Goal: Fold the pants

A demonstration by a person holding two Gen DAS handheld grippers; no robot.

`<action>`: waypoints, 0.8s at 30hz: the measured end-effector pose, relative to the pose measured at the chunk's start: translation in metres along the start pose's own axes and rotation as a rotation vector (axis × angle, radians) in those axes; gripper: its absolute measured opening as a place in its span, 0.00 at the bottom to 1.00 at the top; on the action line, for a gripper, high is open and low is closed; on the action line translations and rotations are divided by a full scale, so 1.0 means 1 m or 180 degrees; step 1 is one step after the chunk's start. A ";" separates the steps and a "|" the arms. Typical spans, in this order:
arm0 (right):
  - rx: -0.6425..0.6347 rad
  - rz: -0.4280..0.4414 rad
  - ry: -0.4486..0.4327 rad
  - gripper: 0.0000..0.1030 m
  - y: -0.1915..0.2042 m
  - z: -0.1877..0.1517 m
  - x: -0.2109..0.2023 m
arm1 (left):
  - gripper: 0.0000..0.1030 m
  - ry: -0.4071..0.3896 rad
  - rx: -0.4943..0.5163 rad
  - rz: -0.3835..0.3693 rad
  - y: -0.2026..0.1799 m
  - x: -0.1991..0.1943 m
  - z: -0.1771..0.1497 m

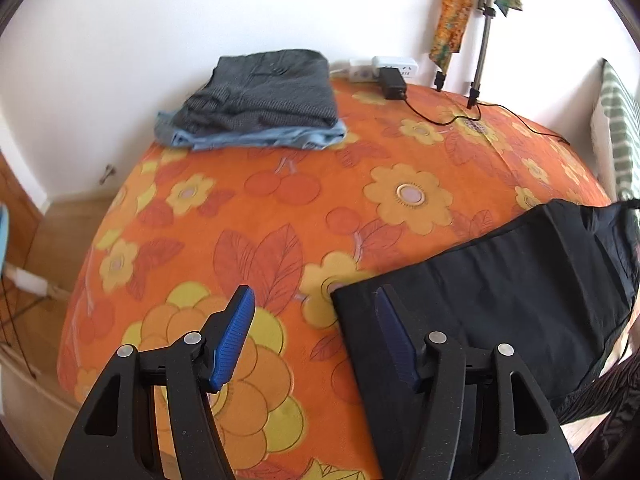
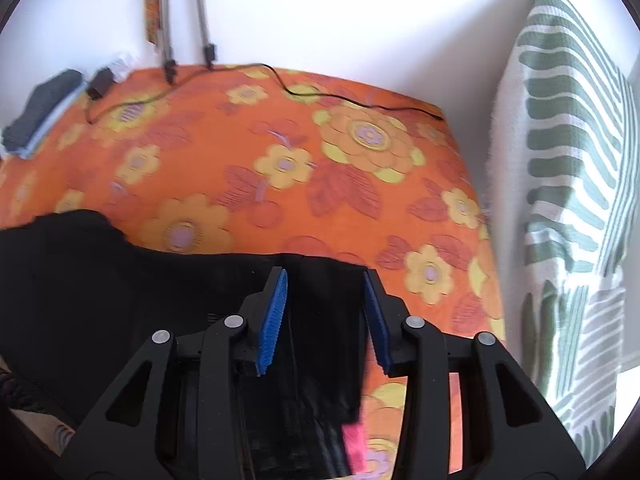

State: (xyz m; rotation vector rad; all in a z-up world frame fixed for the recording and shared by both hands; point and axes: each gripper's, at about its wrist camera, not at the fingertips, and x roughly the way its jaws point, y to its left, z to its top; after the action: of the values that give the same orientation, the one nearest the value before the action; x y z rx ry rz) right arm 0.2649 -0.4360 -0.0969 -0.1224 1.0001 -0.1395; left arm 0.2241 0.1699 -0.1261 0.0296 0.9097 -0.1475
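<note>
black pants (image 1: 480,276) lie folded flat on the orange floral cover (image 1: 280,220), long axis running left-right along its near edge; left gripper (image 1: 316,332) and right gripper (image 2: 325,312) both gape, holding nothing.

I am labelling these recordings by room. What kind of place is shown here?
Probably a bedroom at home. A bed with an orange flowered cover fills the view, a stack of folded clothes lies on it beside the black pants, and a striped pillow leans at the wall.

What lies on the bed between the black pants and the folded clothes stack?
Only bare flowered bedcover between black pants and folded stack, in the left wrist view.
</note>
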 end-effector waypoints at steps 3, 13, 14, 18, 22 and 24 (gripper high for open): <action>0.0367 0.0150 0.0124 0.46 -0.029 -0.008 0.007 | 0.60 0.0042 0.0025 -0.0073 -0.001 0.000 -0.007; -0.0131 0.0791 -0.0286 0.46 0.054 -0.020 -0.059 | 0.60 0.0041 0.0108 -0.0213 -0.017 0.000 -0.016; -0.0270 0.0894 -0.0322 0.46 0.075 -0.022 -0.067 | 0.60 0.0046 0.0123 -0.0225 -0.019 0.000 -0.018; -0.0550 0.1275 -0.0365 0.46 0.142 -0.030 -0.078 | 0.60 0.0037 0.0140 -0.0274 -0.025 -0.003 -0.024; -0.1035 0.1544 -0.0351 0.46 0.222 -0.045 -0.082 | 0.60 0.0049 0.0135 -0.0266 -0.026 -0.005 -0.030; -0.1215 0.1680 -0.0317 0.46 0.257 -0.050 -0.080 | 0.60 0.0040 0.0117 -0.0257 -0.026 -0.008 -0.032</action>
State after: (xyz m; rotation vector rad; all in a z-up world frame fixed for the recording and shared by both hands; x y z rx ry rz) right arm 0.1957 -0.1708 -0.1001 -0.2066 0.9205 0.5373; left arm 0.1908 0.1481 -0.1381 0.0281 0.9212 -0.2393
